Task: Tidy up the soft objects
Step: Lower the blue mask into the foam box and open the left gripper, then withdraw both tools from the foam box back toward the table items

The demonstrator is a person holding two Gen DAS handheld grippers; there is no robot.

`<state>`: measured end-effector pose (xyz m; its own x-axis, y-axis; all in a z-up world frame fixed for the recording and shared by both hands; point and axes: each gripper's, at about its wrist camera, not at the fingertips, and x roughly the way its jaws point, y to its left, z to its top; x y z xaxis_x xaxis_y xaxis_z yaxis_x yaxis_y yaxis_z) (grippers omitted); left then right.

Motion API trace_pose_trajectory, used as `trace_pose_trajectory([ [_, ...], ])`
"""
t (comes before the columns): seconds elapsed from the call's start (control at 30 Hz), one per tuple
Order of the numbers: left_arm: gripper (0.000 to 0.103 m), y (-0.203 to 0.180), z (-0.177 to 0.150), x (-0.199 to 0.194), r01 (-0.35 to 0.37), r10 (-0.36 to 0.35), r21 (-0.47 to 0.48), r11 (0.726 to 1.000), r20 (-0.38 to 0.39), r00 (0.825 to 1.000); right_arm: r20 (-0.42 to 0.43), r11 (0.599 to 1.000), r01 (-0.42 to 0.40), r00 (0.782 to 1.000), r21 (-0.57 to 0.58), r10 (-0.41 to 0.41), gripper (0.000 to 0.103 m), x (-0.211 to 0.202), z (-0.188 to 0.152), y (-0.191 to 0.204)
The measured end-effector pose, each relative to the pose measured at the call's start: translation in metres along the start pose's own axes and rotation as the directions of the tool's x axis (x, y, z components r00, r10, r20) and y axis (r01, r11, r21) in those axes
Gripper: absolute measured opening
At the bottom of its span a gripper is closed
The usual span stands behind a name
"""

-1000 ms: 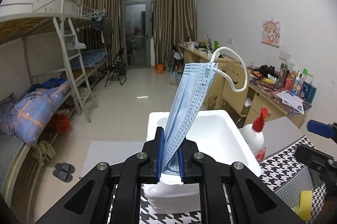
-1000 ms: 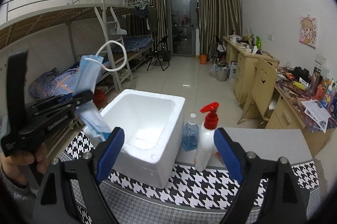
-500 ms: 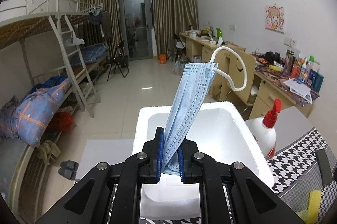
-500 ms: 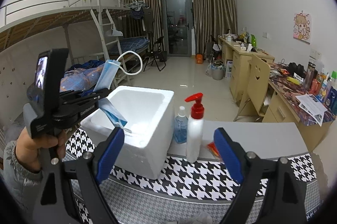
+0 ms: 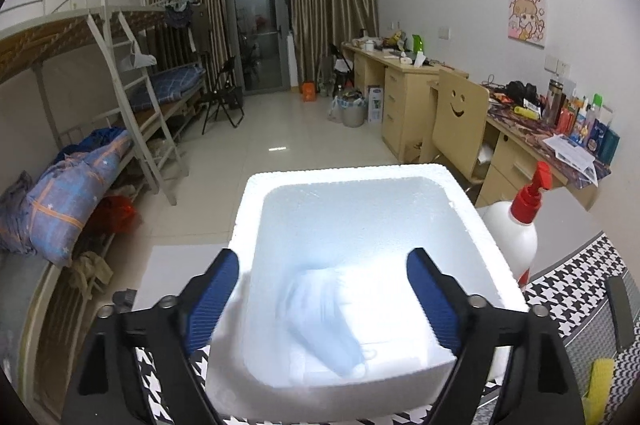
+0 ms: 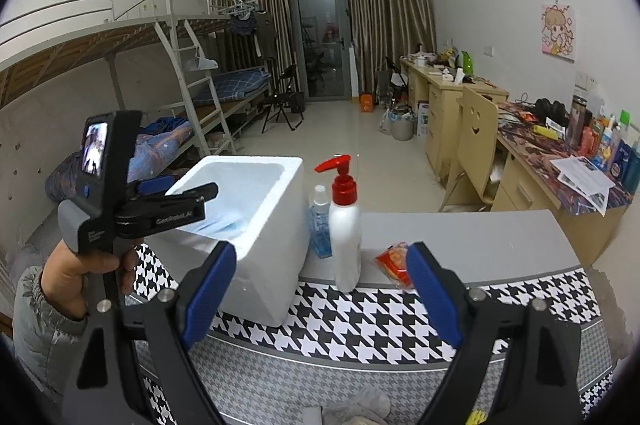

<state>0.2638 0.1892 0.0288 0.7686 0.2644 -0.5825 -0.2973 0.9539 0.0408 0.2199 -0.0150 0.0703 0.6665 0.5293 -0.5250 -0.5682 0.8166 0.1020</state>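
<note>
Left claw (image 5: 322, 295) wide, empty, over near rim of foam box (image 5: 472, 209). Blue face mask (image 5: 324, 321) inside box, blurred, loose btwn fingers, nothing gripping it. Mask v. light, limp, thin, no fragility; best hold = pinch folded edge or ear loop. Spray bottle (image 6: 344, 221) just right of box. Right claw (image 6: 322, 299) wide, empty, well right of box, above counter (image 6: 480, 241).
</note>
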Motion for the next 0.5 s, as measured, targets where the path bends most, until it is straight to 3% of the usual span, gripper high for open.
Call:
trace_pose_trajectory([
  [0.3, 0.095, -0.014, -0.007, -0.055, 0.011, -0.014, 0.024, 1.000, 0.117, 0.993, 0.011, 1.000, -0.015, 1.000, -0.003, 0.015, 0.090, -0.009, -0.004, -0.004],
  [0.5, 0.099, -0.025, -0.019, -0.086, 0.015, -0.023, 0.052, 0.999, 0.156, 0.987, 0.032, 1.000, -0.019, 0.999, -0.021, 0.019, 0.090, -0.025, -0.009, 0.000],
])
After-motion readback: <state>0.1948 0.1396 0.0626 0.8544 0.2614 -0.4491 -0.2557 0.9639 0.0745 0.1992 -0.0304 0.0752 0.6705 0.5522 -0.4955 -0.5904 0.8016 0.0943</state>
